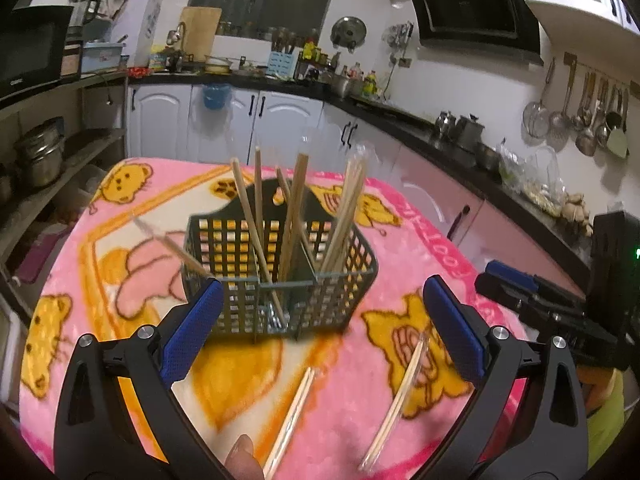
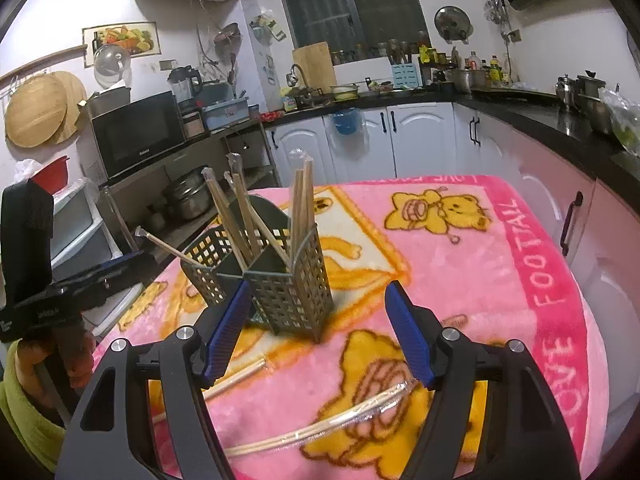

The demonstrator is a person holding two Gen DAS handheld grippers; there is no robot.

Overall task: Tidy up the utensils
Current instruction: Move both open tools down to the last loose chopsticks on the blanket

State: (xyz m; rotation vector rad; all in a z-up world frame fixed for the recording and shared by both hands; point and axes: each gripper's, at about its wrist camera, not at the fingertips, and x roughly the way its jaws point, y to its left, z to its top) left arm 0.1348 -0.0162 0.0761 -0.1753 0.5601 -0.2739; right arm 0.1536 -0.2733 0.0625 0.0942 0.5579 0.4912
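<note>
Overhead, both grippers hover empty above a pink blanket where wrapped chopstick pairs lie.
Left gripper [image 1: 320, 328] gapes wide before the upright basket [image 1: 280, 272]; right gripper [image 2: 316, 332] stands apart over wrapped chopsticks [image 2: 320, 426], whose slick wrapper may slip.

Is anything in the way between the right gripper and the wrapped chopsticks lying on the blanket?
Nothing visible. The right gripper is open and empty, and the wrapped chopsticks lie on the pink blanket just below its fingers. The basket stands farther back, off to the side of that path.
</note>
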